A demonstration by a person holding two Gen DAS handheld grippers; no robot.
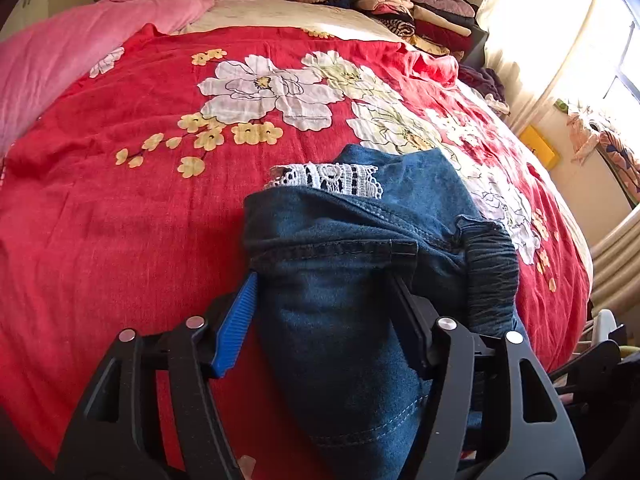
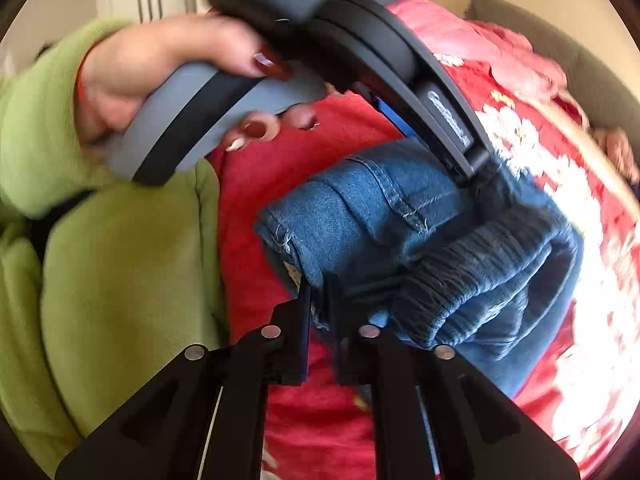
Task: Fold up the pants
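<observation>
The blue denim pants [image 1: 344, 280] are bunched into a thick folded bundle above the red floral bedspread [image 1: 120, 220]. A white lace trim [image 1: 324, 178] and a dark elastic waistband [image 1: 490, 276] show on them. My left gripper [image 1: 320, 292] has its jaws wide around the bundle, pressing both sides. In the right wrist view the pants [image 2: 380, 216] hang in front, and my right gripper [image 2: 318, 292] is shut on a lower edge of the denim. The left gripper's body [image 2: 360, 52] sits above the pants, held by a hand.
A pink blanket [image 1: 80, 48] lies at the bed's far left. A pile of folded clothes [image 1: 408, 8] stands at the far right by a bright window. The person's green sleeve [image 2: 100, 260] fills the left of the right wrist view.
</observation>
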